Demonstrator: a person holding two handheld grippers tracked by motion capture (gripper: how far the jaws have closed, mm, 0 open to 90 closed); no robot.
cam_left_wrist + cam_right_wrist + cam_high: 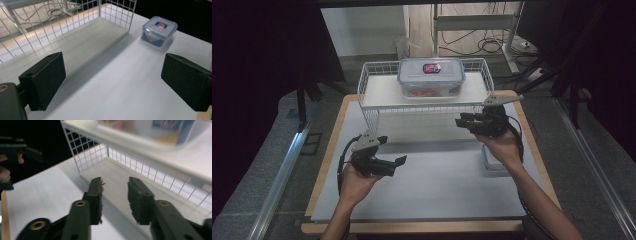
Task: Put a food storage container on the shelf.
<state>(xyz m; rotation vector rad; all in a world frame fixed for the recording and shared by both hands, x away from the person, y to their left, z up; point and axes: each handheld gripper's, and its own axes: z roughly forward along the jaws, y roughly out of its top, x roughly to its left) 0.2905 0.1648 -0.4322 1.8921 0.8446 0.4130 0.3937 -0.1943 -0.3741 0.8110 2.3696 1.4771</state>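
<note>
Two grippers hang over the desk (427, 195), each in one of the person's hands. Nearest the person, the left gripper (396, 163) sits low over the white sheet at the desk's left side, tipped toward the middle. Its fingers (43, 77) stand wide apart with nothing between them; in the left gripper view bare white sheet shows in the gap.

Farther in and to the right, the right gripper (462, 121) is held higher, just in front of the wire rack (372, 82), pointing left along the rack's front edge. Its fingers (96, 195) are parted by a narrow gap and hold nothing, and the right gripper view looks between them into the space under the rack's shelf.

Beneath the right forearm, a small box (492, 165) with a clear lid rests on the sheet near the desk's right edge. The left gripper view shows it plainly (159, 30), lid on, with a red and blue label, standing just beside the rack's corner.

Farthest back, a larger lidded box (431, 76) stands on top of the rack's shelf, with the same kind of label and something orange inside.
</note>
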